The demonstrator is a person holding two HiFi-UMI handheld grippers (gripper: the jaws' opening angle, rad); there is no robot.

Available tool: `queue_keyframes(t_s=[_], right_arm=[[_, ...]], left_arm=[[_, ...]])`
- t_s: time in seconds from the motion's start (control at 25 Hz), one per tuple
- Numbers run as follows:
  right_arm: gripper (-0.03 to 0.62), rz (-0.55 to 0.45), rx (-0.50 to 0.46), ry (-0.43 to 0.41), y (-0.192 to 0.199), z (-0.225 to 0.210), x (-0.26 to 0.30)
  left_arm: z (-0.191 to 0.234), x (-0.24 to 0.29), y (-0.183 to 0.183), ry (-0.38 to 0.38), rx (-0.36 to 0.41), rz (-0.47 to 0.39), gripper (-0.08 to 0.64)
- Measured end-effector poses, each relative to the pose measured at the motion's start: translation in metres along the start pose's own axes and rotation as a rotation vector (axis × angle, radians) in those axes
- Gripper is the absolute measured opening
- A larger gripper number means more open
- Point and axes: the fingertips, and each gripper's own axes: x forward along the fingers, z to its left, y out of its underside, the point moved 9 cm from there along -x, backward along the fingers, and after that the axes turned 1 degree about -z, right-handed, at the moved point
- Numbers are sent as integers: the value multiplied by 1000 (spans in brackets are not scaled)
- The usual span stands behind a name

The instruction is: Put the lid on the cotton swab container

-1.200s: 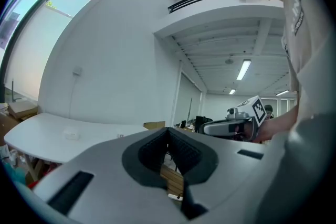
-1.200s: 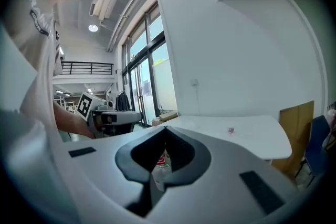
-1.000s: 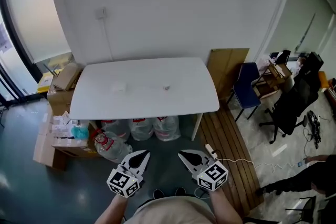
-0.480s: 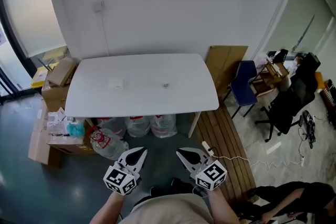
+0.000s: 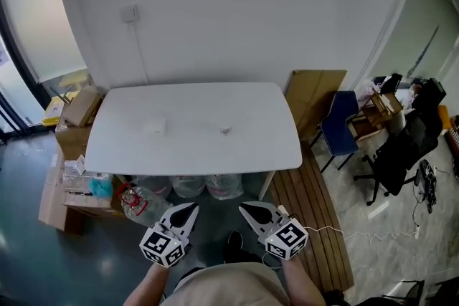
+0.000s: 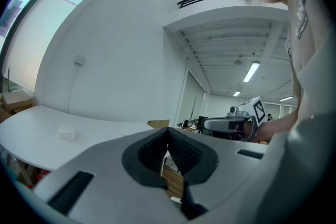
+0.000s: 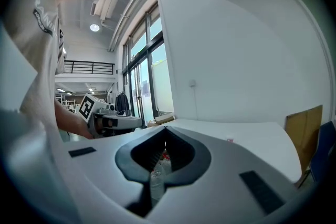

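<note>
A white table (image 5: 193, 143) stands ahead of me, beyond both grippers. On its left half lies a small white boxy object (image 5: 153, 127), which the left gripper view shows as a little white box (image 6: 67, 134). Near the table's middle sits a tiny object (image 5: 225, 130), pinkish in the right gripper view (image 7: 229, 139); I cannot tell which is the lid. My left gripper (image 5: 193, 206) and right gripper (image 5: 242, 206) hang low in front of me, short of the table's near edge. Both are shut and hold nothing.
Cardboard boxes (image 5: 72, 111) stand left of the table and several water bottles (image 5: 190, 186) lie under it. A wooden board (image 5: 312, 93) leans on the wall at the right. A blue chair (image 5: 337, 127) and a black office chair (image 5: 401, 154) stand farther right.
The table has come slightly nearer and lower in the head view. Both grippers keep their place and stay shut. The person at the lower right is out of view now.
</note>
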Motion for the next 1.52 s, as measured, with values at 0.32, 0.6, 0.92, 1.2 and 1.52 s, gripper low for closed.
queue_keyframes(t_s=[0.32, 0.6, 0.92, 1.2, 1.52], right_arm=[[15, -8, 2, -56, -14, -73, 17], [15, 39, 26, -118, -4, -119, 28], [15, 48, 58, -147, -2, -137, 39], [15, 44, 81, -118, -2, -154, 56], [15, 42, 52, -72, -21, -185, 96]], left_arm=[[20, 66, -15, -53, -10, -20, 12], [26, 109, -15, -87, -34, 1, 14], [36, 128, -12, -103, -35, 58, 12], [55, 152, -17, -54, 0, 60, 13], [103, 192, -32, 29, -15, 50, 13]])
